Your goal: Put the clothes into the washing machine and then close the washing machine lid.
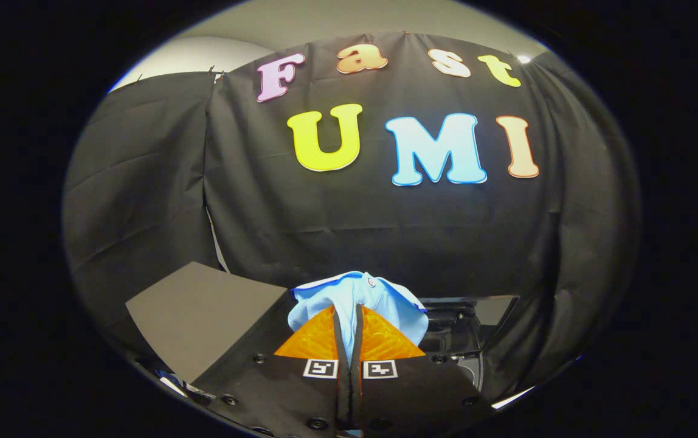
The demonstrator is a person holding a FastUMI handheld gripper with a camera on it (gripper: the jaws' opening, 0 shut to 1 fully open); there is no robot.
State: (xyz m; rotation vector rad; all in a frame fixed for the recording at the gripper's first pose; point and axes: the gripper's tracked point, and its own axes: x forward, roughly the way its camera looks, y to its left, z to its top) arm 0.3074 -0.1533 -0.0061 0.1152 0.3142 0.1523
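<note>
The claw (349, 316) is almost closed. Its two fingers (315, 344) sit side by side with just a thin gap between them. A light blue shirt (358, 298) is pinched in that gap, and both fingers press on it. The shirt is bunched up. It puffs out over the finger tips and hangs down on both sides of them. It has a dark blue trim along its edge and a small round button (371, 281) near the top of the bunch.

Each finger has a small black and white square tag (320, 368) near its base.

Just past the shirt, on the right, is the washer (467, 331). It is dark and shiny, and you can see part of its open top behind the cloth. The claw holds the shirt up in the air, just in front of the washer, so the shirt is not inside yet.

To the left of the claw a flat grey lid (203, 316) tilts up. I cannot tell if it is joined to the washer.

Behind it all hangs the black wall (385, 219) of the booth, with folds in it. Above the wall is a pale ceiling (300, 21).
</note>
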